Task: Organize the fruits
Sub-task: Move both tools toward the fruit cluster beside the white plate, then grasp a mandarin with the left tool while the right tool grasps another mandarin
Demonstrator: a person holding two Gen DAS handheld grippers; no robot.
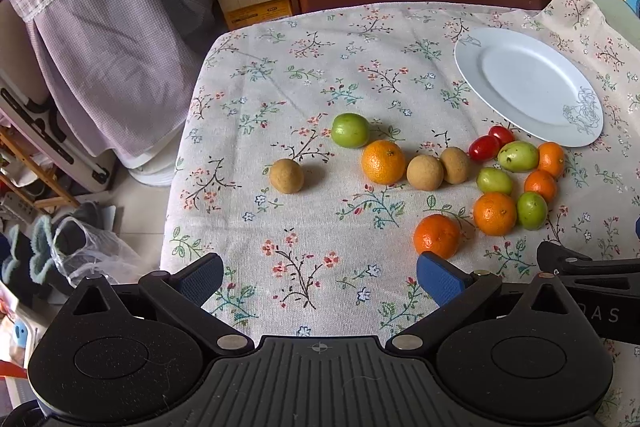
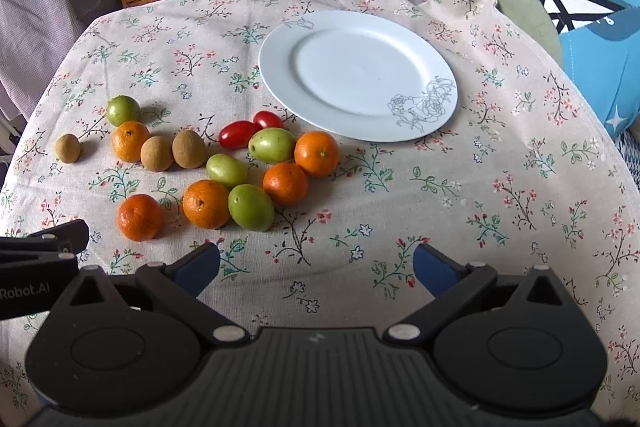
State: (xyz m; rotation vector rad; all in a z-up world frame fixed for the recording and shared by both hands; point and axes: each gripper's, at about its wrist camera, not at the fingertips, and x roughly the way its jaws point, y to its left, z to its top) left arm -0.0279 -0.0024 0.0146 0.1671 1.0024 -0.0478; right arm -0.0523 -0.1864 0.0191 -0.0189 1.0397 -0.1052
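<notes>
Right wrist view: right gripper (image 2: 316, 269) spread wide, holding nothing. Left gripper (image 1: 320, 277) likewise spread, holding nothing. Mixed fruits (image 2: 224, 167) clustered on floral tablecloth (image 2: 500, 195), just beside bare white plate (image 2: 400, 125).

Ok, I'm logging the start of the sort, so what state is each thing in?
Plate: bare, nothing on it.
Fruits: all loose on the tablecloth, none on the plate.
Left hand-held gripper: open, holding nothing.
Right hand-held gripper: open, holding nothing.
</notes>
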